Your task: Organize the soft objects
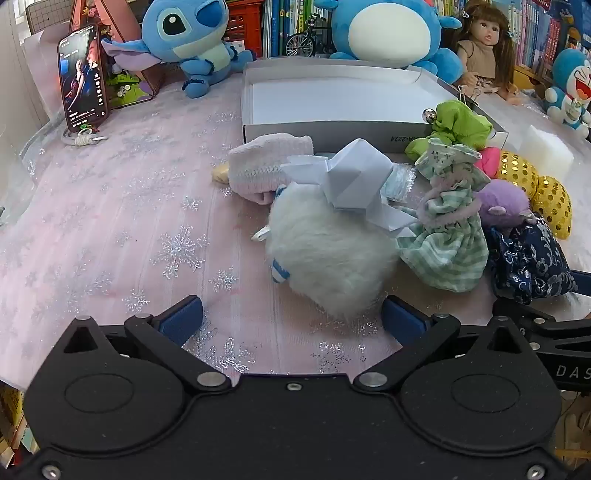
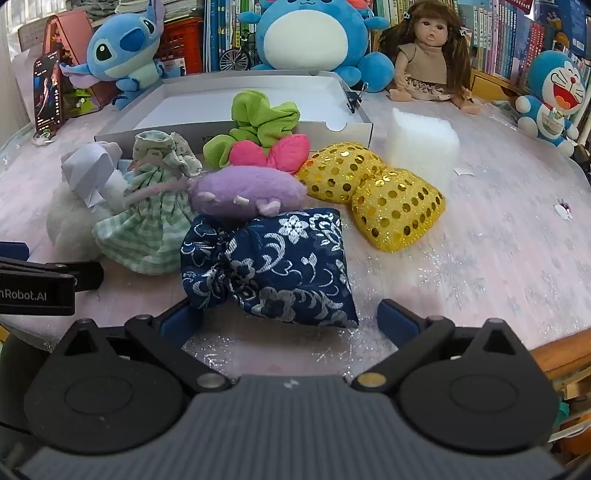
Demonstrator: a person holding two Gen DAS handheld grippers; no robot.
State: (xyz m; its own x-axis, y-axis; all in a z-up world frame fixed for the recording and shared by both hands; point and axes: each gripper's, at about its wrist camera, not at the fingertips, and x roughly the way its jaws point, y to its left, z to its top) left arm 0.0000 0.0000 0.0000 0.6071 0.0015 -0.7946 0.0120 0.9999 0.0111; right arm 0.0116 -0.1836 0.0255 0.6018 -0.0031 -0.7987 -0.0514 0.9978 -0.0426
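Observation:
A pile of soft objects lies in front of an open white box [image 1: 255, 107] [image 2: 347, 127]. In the left wrist view my left gripper [image 1: 291, 319] is open and empty, just short of a white fluffy plush [image 1: 325, 251] with a white paper figure [image 1: 351, 177] on it; a pink knit sock [image 1: 266, 162] lies behind. In the right wrist view my right gripper [image 2: 290, 319] is open and empty, just short of a navy floral pouch [image 2: 273, 266]. Behind are a purple plush [image 2: 243, 190], a green checked pouch [image 2: 147, 221], a green scrunchie [image 2: 262, 114], a pink bow [image 2: 273, 153] and a gold sequin bow [image 2: 380, 195].
Blue Stitch plush [image 1: 184, 37], big blue plush [image 2: 306, 33], a doll [image 2: 428, 55] and a Doraemon [image 2: 550, 96] line the back before bookshelves. A phone on a stand [image 1: 83, 77] stands far left. A white foam block [image 2: 421, 144] sits right of the box.

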